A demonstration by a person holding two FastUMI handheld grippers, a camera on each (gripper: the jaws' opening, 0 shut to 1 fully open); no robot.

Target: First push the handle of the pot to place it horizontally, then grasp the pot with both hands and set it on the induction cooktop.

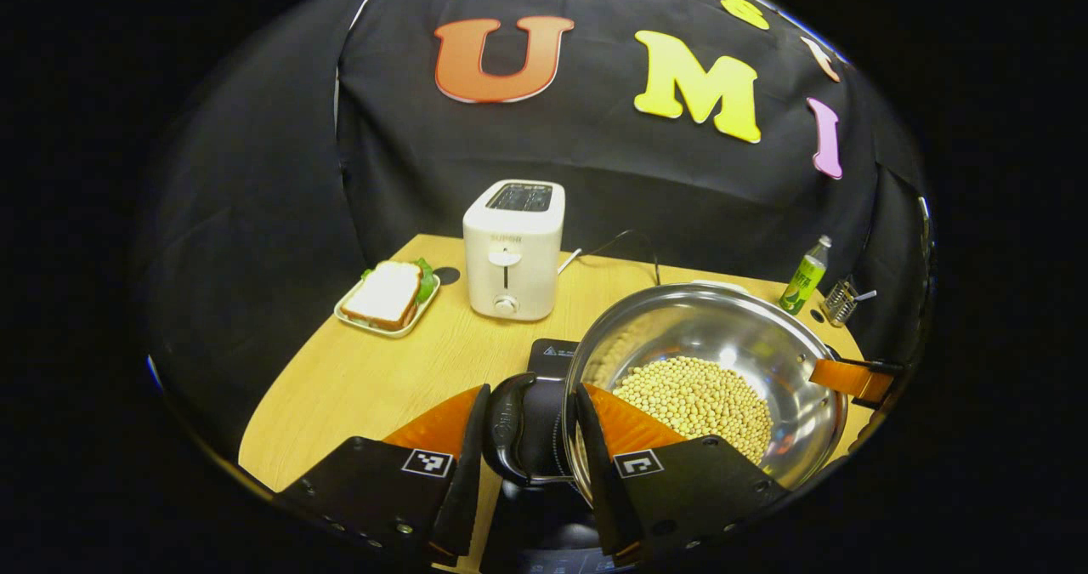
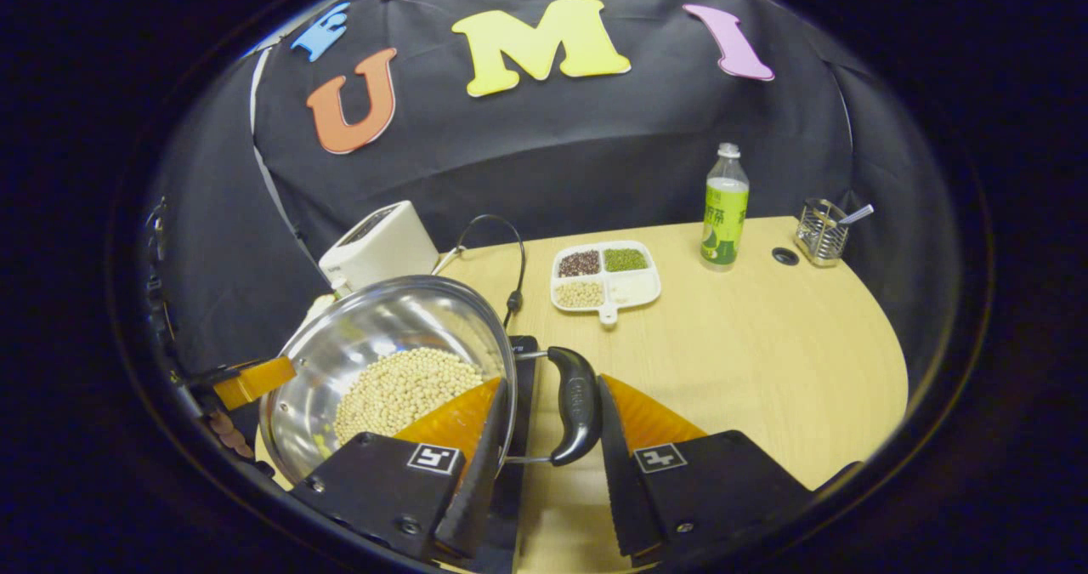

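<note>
Spillage is the main risk: the pot [image 1: 705, 378] is loaded with pale beans [image 1: 693, 400], and if the two tools lift or lower unevenly it tips and the beans run over the rim onto the bench [image 1: 382, 378].

In the left gripper view, the left tool [image 1: 531, 438] has its fingers apart on either side of the pot's black left handle [image 1: 506, 429]. One finger reaches over the rim above the beans, and contact on both sides is not clear. A loose hold there could let the handle slip.

The dark induction cooktop [image 1: 548, 361] lies under and just beside the pot. Whether the pot rests on it I cannot tell.

In the right gripper view, the right tool [image 2: 548, 438] likewise brackets the right handle [image 2: 574, 404], fingers apart, inner finger against the pot wall. A late squeeze here would skew the pot.
</note>
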